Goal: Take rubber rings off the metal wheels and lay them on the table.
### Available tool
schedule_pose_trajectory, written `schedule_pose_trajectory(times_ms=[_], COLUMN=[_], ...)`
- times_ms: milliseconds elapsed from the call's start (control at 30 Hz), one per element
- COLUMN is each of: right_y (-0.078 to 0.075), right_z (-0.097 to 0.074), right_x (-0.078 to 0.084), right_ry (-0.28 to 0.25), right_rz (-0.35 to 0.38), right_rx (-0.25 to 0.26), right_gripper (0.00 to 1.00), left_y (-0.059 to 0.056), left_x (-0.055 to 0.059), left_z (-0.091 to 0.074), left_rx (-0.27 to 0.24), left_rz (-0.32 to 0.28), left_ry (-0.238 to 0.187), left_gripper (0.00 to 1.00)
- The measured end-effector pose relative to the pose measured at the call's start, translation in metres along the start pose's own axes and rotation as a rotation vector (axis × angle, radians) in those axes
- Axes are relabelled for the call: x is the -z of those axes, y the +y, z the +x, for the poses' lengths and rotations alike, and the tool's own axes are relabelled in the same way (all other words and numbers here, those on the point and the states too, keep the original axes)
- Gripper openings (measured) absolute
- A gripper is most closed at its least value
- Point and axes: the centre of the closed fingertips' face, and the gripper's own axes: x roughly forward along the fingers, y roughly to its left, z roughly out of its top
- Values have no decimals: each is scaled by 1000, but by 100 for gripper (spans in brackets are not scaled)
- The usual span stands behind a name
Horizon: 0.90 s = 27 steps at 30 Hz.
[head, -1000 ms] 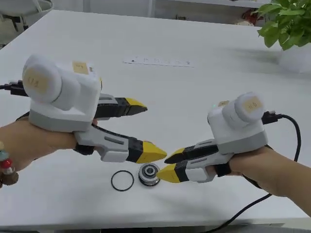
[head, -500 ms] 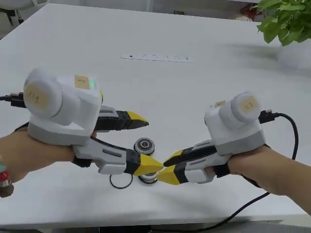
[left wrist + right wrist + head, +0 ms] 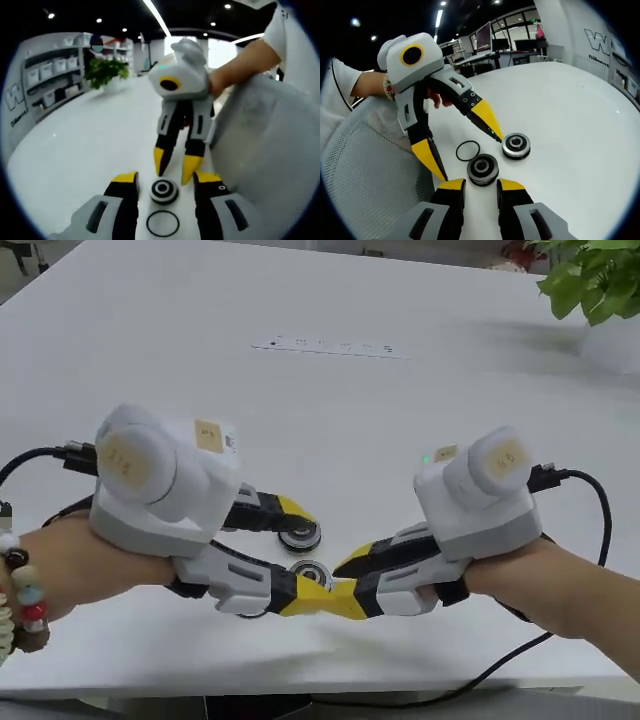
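At the near edge of the white table a person holds one gripper in each hand, and the two grippers point at each other. A black cable hangs from the right one over the table edge.

A thin black rubber ring lies flat on the table, not on any wheel. It is between the two jaws of the left gripper, close to the gripper's body. The jaws of this gripper are wide apart and hold nothing.

Just beyond the ring, between the yellow tips, the first metal wheel lies flat, and its outer edge looks dark. The right gripper comes from the opposite side. Its jaws are a little apart and not clamped on anything. Its tips are just beside this wheel, and I cannot tell if they touch it.

The second wheel lies a little farther, near the first but apart from it. Its edge looks lighter grey. The far jaw of the left gripper has its tip at the edge of this wheel.

Well beyond, a flat white strip lies on the table, and a green plant stands at the far right corner.
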Motion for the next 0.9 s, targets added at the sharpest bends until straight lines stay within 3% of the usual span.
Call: schedule_pose_trajectory(times_ms=[100,233,433,733,767,900], right_y=[0,-2,-5,-4,-4,-5], right_z=[1,2,3,6,6,5], right_x=[1,2,4,5,5,5], right_ry=[9,14,15,26,23,24], right_rz=[-5,-22,-28,-39,-42,-36], right_rx=[3,12,26,31,33,37], right_gripper=[23,21,19,17,17,15], left_y=[2,9,13,4,5,6], left_x=[6,7,11,22,19,21], left_z=[1,1,6,12,13,11], left_rx=[-7,-24,-45,-8,-13,-14], left_rz=[4,-36,-15,-25,-33,-22], left_ry=[18,4,15,53,29,45], left_gripper=[42,38,20,18,18,17])
